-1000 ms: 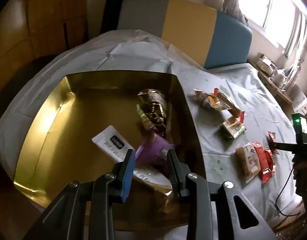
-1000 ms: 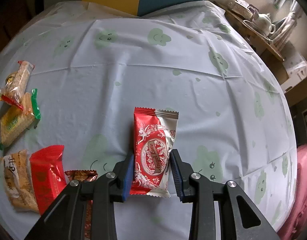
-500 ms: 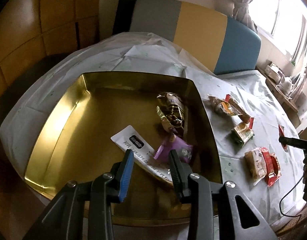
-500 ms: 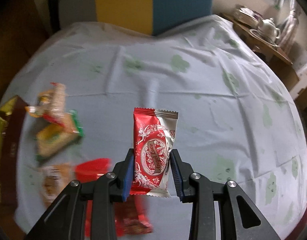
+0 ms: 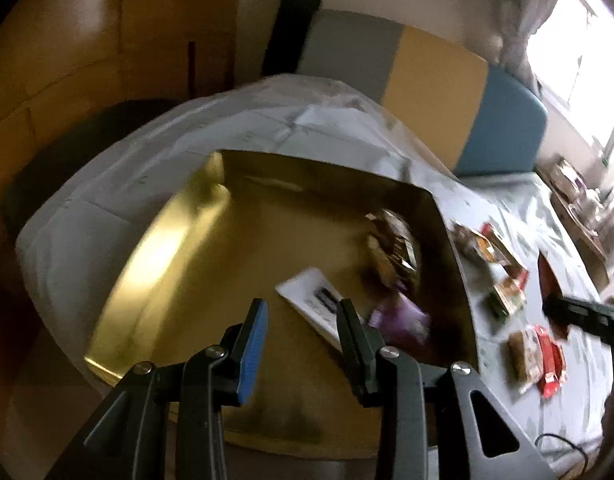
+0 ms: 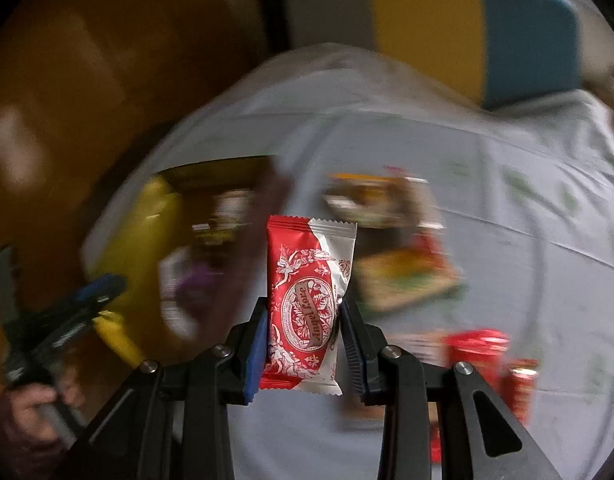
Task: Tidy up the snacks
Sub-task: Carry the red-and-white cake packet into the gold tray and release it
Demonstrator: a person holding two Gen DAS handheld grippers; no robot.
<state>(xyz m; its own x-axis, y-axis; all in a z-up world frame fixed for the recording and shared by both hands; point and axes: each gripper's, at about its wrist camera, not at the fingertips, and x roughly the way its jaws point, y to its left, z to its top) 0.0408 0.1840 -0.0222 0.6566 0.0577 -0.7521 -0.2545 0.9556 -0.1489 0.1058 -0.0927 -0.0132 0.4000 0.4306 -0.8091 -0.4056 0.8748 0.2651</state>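
My left gripper [image 5: 302, 308] hangs open over the near part of a gold tray [image 5: 179, 240], nothing between its fingers. In the tray lie a purple snack [image 5: 403, 320], a white packet [image 5: 319, 300] and a brown-gold packet [image 5: 391, 248]. My right gripper [image 6: 305, 312] is shut on a red and white snack packet [image 6: 307, 280], held upright above the tablecloth just right of the tray [image 6: 155, 220]. The right wrist view is blurred by motion.
Several loose snacks lie on the white cloth right of the tray: an orange one [image 5: 483, 244], a green-edged one [image 5: 507, 298], a tan and red pair [image 5: 539, 356]. A grey, yellow and blue bench back [image 5: 427, 80] stands behind the table. A hand [image 6: 27, 408] holds the left gripper.
The left gripper let go of the purple snack, which now lies in the tray, and drew back. The right gripper lifted the red and white packet and swung left toward the tray.
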